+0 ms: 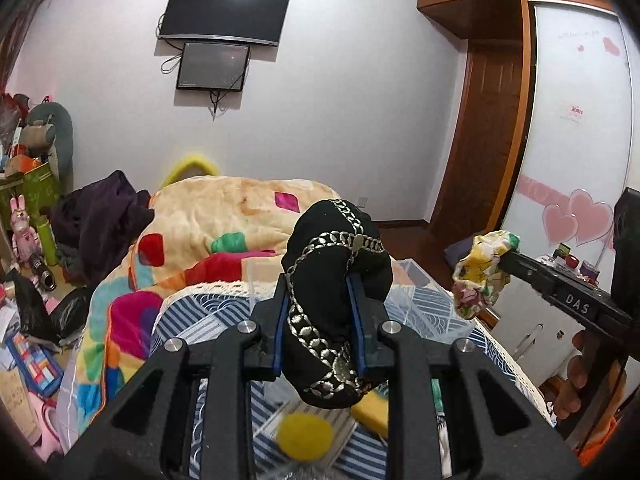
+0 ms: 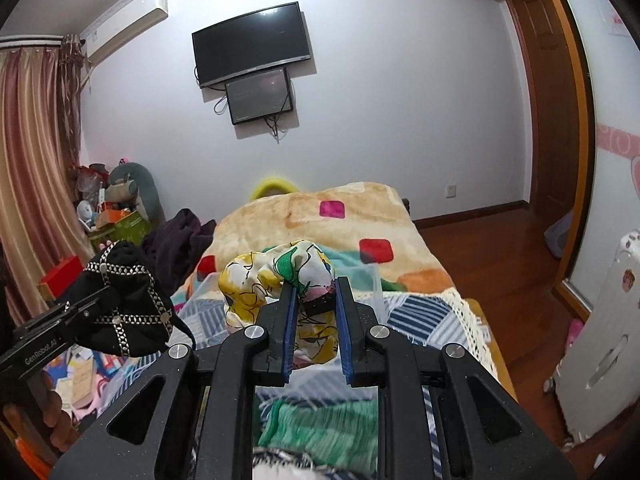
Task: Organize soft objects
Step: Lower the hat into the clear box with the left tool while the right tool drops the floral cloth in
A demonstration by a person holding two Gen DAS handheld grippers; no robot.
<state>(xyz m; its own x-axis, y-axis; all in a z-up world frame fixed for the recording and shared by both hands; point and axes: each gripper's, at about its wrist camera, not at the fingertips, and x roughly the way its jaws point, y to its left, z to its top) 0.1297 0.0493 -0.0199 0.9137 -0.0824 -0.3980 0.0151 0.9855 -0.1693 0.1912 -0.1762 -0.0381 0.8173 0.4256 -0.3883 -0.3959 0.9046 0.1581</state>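
Black fabric bundle (image 1: 336,300), silver chain-pattern trim: clamped between the blue pads of the left gripper (image 1: 320,312), lifted clear of the bed. Floral yellow-and-white fabric bundle (image 2: 280,280): pinched in the right gripper (image 2: 316,312), jaws narrowed on it, also aloft. Below, at 6 o'clock in the left wrist view: 1 yellow round pad (image 1: 306,436) on the blue striped bedcover (image 1: 180,328). Beyond, at 12 o'clock: clear plastic bin (image 1: 416,280), colourful blanket (image 1: 224,216), 2 wall-mounted screens (image 1: 224,12).
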